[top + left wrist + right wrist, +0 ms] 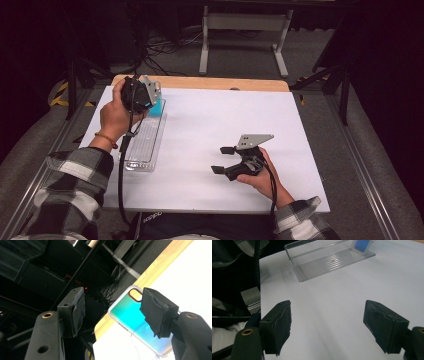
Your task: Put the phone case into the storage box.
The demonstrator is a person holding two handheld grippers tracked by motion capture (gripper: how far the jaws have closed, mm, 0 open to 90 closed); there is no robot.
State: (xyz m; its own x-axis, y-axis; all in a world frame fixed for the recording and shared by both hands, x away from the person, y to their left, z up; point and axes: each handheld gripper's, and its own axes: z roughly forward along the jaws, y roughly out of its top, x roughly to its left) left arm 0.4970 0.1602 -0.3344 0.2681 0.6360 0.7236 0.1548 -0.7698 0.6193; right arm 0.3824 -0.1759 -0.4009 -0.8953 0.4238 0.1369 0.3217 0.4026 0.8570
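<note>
A teal phone case (158, 107) with a clear rim stands at the far end of a clear plastic tray (144, 148) on the left of the white table sheet. My left gripper (141, 95) is held just above that end. In the left gripper view its jaws (112, 305) stand open, with the case (127, 313) beyond them and neither pad pressing on it. My right gripper (220, 160) rests low on the sheet at the front right, pointing left. Its jaws (327, 322) are open with nothing between them, and the tray (329, 263) and case (361, 245) lie farther off.
The white sheet (225, 120) covers a wooden tabletop whose far edge (210, 83) shows. Behind it a metal stand (245, 30) and cables lie on the floor. Metal rails run along both sides of the table.
</note>
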